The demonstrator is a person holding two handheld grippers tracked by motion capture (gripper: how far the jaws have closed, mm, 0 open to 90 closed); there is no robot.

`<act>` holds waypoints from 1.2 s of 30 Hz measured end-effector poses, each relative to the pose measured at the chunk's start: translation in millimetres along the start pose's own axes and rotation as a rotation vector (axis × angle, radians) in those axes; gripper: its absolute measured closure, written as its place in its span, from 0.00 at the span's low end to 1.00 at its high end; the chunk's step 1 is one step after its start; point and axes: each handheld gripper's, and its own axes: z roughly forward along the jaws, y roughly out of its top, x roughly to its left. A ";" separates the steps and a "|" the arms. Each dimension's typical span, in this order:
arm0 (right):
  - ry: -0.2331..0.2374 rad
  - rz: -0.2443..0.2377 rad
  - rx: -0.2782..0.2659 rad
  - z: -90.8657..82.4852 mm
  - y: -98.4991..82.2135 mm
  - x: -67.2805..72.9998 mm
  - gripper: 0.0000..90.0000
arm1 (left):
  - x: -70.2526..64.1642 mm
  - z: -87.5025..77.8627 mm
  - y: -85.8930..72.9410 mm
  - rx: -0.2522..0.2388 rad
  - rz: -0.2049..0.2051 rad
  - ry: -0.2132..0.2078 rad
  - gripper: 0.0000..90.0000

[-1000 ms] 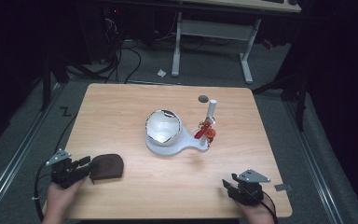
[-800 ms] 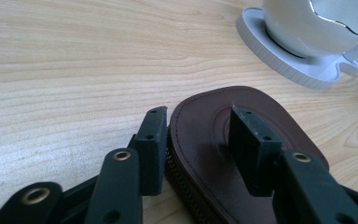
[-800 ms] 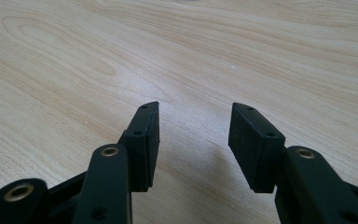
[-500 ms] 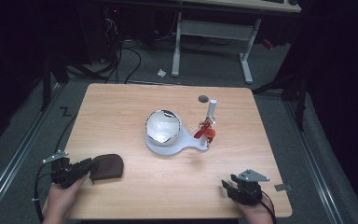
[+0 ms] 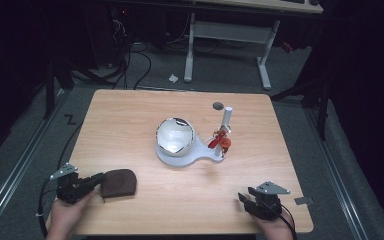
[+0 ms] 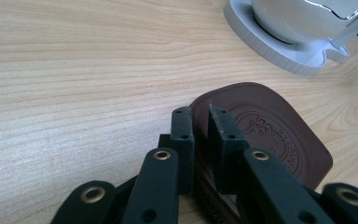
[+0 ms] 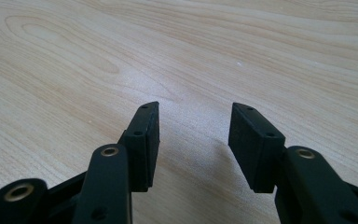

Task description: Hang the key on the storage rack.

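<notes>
My high camera looks forward and down over the whole worktop (image 5: 130,125). My left tool (image 6: 200,140) camera skims low, close over the brown leather pad (image 6: 270,135), shared with the high view; the right tool (image 7: 193,140) camera faces bare wood.

This looks like a lab or test room, with 1 bare wooden table (image 5: 130,125) standing on grey carpet (image 5: 220,82) in a dark space, loose black cables (image 5: 130,60) trailing over the floor, and a white-legged desk (image 5: 230,35) behind it.
</notes>
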 end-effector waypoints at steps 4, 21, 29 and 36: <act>0.000 0.009 -0.001 -0.1 -0.2 -0.9 0.59 | -3.1 -2.6 0.6 -0.022 0.012 0.001 0.93; 0.003 0.021 -0.017 -2.3 -0.2 -4.2 0.60 | -37.2 -25.9 8.0 -0.190 0.126 -0.012 0.97; -0.001 0.025 -0.019 -2.4 -1.0 -6.8 0.60 | -54.2 -33.1 12.2 -0.247 0.175 -0.011 0.97; 0.002 0.028 -0.017 -1.0 -0.6 -8.0 0.60 | -60.9 -33.3 12.9 -0.263 0.196 0.009 0.97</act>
